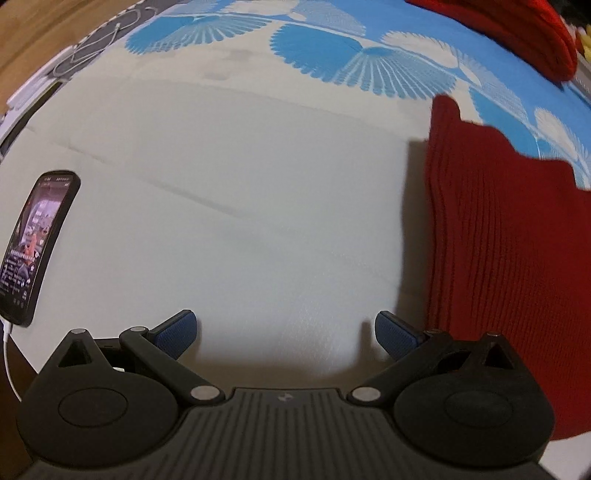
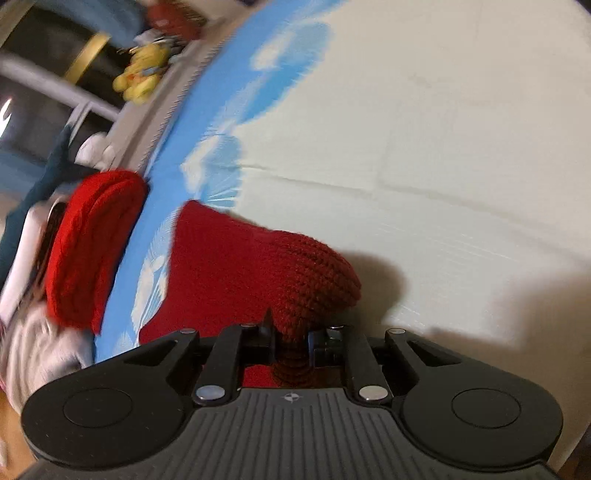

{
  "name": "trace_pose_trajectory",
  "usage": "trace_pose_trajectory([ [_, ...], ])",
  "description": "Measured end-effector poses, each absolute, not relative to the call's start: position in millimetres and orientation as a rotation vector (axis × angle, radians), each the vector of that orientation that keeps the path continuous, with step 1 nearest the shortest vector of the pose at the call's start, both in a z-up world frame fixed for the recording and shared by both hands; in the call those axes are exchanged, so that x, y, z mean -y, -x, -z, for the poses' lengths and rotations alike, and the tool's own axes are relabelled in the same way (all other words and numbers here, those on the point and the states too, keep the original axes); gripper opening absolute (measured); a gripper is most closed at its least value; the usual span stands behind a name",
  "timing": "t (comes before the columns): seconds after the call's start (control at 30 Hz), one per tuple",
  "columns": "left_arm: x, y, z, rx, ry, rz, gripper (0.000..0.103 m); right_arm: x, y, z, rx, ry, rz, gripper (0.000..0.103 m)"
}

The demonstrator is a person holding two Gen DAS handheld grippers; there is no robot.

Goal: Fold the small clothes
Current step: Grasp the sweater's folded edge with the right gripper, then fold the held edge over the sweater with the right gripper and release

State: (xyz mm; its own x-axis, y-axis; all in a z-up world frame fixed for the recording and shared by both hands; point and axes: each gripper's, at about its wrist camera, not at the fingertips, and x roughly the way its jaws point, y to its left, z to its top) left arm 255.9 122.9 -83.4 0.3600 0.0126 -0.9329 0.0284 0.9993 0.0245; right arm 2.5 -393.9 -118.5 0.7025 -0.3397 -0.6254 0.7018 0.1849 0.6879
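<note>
Two grippers, one red knit garment in play. Right gripper [image 2: 291, 341]: jaws pinched close on a bunched fold of the dark-red knit piece [image 2: 258, 266], fabric squeezed betw. the pads and bulging out ahead of them; rest of the piece humps up just in front of the gripper and trails off to the left, partly over the white cloth [image 2: 443, 147], partly over the blue-and-white patterned sheet [image 2: 199, 122]. Casts a shadow on the white cloth to its right. Left gripper [image 1: 286, 332]: jaws spread wide, blue pads [image 1: 177, 332] well apart, nothing betw. them, pointed steeply down over bare white cloth [image 1: 240, 184]. Same knit piece [image 1: 498, 258] seen from left wrist view at right edge of frame, ribbed, hanging or draped w/ a stepped upper edge, just beside the right-hand pad but not touching it as far as can be told. Smartphone [image 1: 35, 243] w/ lit screen lies on the white cloth at far left, white cable [image 1: 9, 365] running from its lower end. Farther: blue sheet [image 1: 314, 48] w/ white fan motifs beyond the white cloth. 2nd red knit item [image 2: 96, 251], brighter red, lies past the sheet's edge at left in right wrist view; also at top right in left wrist view [image 1: 517, 33]. Farthest: yellow plush toy [image 2: 140, 74], blurred, on a ledge; dark furniture behind, detail not readable.
</note>
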Motion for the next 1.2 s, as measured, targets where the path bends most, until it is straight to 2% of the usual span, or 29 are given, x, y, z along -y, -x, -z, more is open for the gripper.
trace_pose_trajectory([
  [0.27, -126, -253, 85, -1.214, -0.031, 0.004, 0.103, 268, -86, 2, -0.383, -0.284, 0.538, 0.014],
  [0.37, -124, -254, 92, -1.241, -0.013, 0.005, 0.103, 191, -117, -10, -0.372, 0.0, 0.368, 0.015],
  [0.47, -127, -259, 96, -1.253, 0.002, -0.005, 0.103, 112, -129, 6, -0.38, 0.238, 0.134, 0.015],
  [0.67, -137, -261, 97, -1.257, 0.009, -0.022, 0.102, 35, -142, 72, -0.623, 0.306, -0.219, 0.016],
  [0.83, -149, -262, 94, -1.262, 0.064, -0.023, 0.102, 40, -135, 70, -0.592, 0.197, -0.187, 0.016],
  [1.0, -153, -261, 87, -1.249, 0.082, -0.017, 0.102, 32, -123, 54, -0.506, 0.234, -0.177, 0.016],
  [1.03, -154, -260, 85, -1.244, 0.082, -0.025, 0.102, 30, -127, 58, -0.518, 0.243, -0.18, 0.017],
  [1.1, -158, -259, 78, -1.228, 0.089, -0.038, 0.102, 30, -145, 76, -0.595, 0.251, -0.225, 0.036],
  [1.13, -160, -257, 72, -1.216, 0.104, -0.026, 0.102, 31, -147, 84, -0.625, 0.241, -0.262, 0.052],
  [1.17, -162, -256, 67, -1.203, 0.12, -0.012, 0.102, 34, -147, 88, -0.643, 0.212, -0.3, 0.062],
  [1.2, -163, -253, 60, -1.185, 0.135, 0.002, 0.102, 39, -144, 86, -0.644, 0.166, -0.332, 0.065],
])
